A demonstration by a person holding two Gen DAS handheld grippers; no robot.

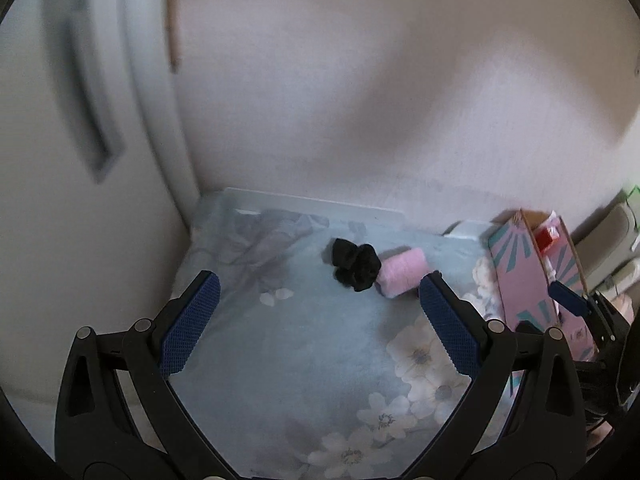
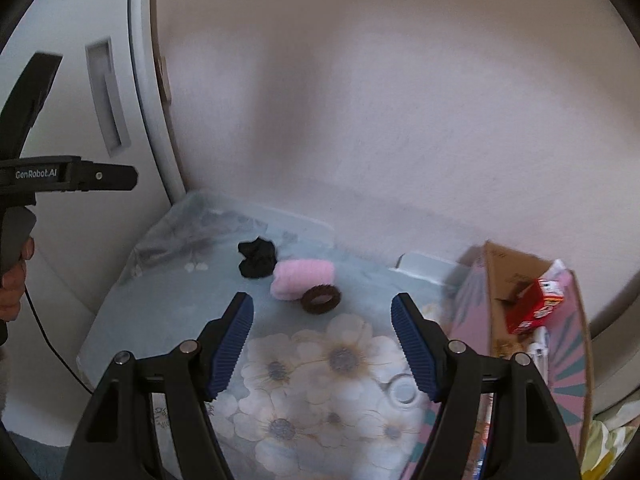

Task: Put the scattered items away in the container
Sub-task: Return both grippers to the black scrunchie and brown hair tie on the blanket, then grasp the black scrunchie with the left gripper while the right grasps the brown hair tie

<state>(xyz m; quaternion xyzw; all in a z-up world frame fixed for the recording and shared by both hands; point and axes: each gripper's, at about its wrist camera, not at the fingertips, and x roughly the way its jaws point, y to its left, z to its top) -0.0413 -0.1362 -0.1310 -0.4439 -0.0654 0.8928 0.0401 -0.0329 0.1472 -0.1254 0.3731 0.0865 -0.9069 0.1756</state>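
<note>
Left gripper (image 1: 320,292) jaws spread wide, nothing between the blue pads (image 1: 191,322), hovering above the surface. Right gripper (image 2: 322,314) also wide open and empty, angled down. The right wrist view shows the left gripper's body at far left, held by a bare hand (image 2: 12,280).

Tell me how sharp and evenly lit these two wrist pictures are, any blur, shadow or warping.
Left wrist view: soft all over, cupboard door smeared most, a broad shadow on the wall, black scrunchie a detailless blob. Right wrist view: crisper, brown hair ring and red carton readable, wall shadowed too. Both show fisheye bending and dark corner vignetting.
</note>
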